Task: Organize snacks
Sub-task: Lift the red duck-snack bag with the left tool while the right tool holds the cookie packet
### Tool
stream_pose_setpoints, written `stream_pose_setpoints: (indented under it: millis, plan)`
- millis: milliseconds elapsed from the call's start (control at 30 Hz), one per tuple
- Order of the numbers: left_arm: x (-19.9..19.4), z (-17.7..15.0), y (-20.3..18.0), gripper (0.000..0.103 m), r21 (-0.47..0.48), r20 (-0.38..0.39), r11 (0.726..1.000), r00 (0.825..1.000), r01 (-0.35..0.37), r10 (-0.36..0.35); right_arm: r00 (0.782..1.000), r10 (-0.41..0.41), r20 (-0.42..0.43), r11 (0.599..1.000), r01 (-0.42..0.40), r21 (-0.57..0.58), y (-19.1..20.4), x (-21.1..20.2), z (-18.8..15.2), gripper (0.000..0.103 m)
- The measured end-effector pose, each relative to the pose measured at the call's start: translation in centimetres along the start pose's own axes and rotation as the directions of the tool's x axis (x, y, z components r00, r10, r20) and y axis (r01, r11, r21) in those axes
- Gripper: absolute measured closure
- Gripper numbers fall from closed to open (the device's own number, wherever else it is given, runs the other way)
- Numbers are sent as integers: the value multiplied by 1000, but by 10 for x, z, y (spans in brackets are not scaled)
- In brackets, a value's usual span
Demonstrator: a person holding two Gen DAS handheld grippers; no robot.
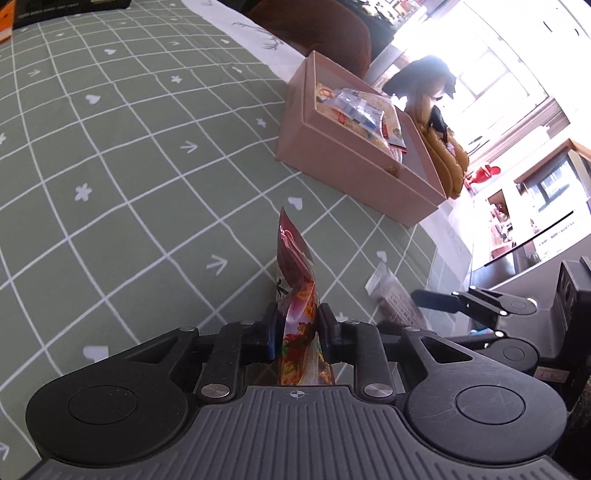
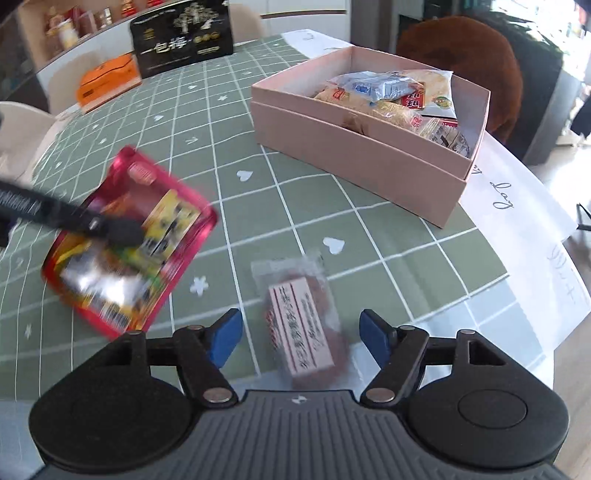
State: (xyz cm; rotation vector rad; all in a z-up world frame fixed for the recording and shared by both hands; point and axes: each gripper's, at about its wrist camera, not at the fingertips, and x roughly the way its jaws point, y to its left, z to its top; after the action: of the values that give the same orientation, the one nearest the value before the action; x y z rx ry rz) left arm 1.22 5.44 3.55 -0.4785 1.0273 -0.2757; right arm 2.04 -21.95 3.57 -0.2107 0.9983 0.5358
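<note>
Snack packet, red [image 1: 297, 291], left wrist view: clamped edge-on between the pads of the left gripper [image 1: 297, 325], whose jaws are drawn nearly together on it. Its long axis runs straight ahead along the fingers, its far end raised over the green checked tablecloth [image 1: 129, 155]. A pink box [image 1: 351, 166] with packets inside stands farther off, near the table's edge. To the right the right gripper [image 1: 436, 299] reaches over a clear-wrapped snack bar [image 1: 393, 301]. Beyond the table — bright windows and a dark screen.

Right wrist view: the right gripper [image 2: 299, 336] stands with its blue pads well apart, one on each side of the snack bar [image 2: 301, 325] and clear of it; nothing is held. The bar lies flat on the cloth, long axis pointing away from the camera, pale label up. At left the red packet [image 2: 129, 240] shows blurred, its broad face to the camera, gripped by the left gripper's finger [image 2: 122, 230]. The pink box [image 2: 369, 155] sits beyond, open — several packets in it. A black tin [image 2: 183, 33] and an orange box [image 2: 107, 83] stand at the far edge; shelves behind.
</note>
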Motion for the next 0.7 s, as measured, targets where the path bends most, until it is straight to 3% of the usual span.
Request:
stream_pose_setpoints:
  millis: [100, 133, 333, 433, 700]
  plan:
    - [3, -2, -3, 76, 12, -12, 1000, 1000, 3, -3, 999, -42, -14, 999, 41, -31, 14, 2, 2, 41]
    - [4, -2, -4, 76, 16, -13, 1000, 1000, 4, -4, 999, -35, -13, 999, 34, -37, 17, 1, 3, 50]
    - [23, 1, -11, 70, 30, -7, 999, 1000, 17, -16, 1000, -11, -26, 997, 8, -82, 38, -2, 5, 61]
    - [28, 1, -19, 69, 49, 4, 999, 1000, 2, -2, 999, -8, -30, 997, 6, -83, 43, 0, 9, 62]
    - [29, 3, -18, 74, -17, 30, 1000, 999, 26, -25, 1000, 0, -28, 999, -2, -54, 34, 0, 8, 66]
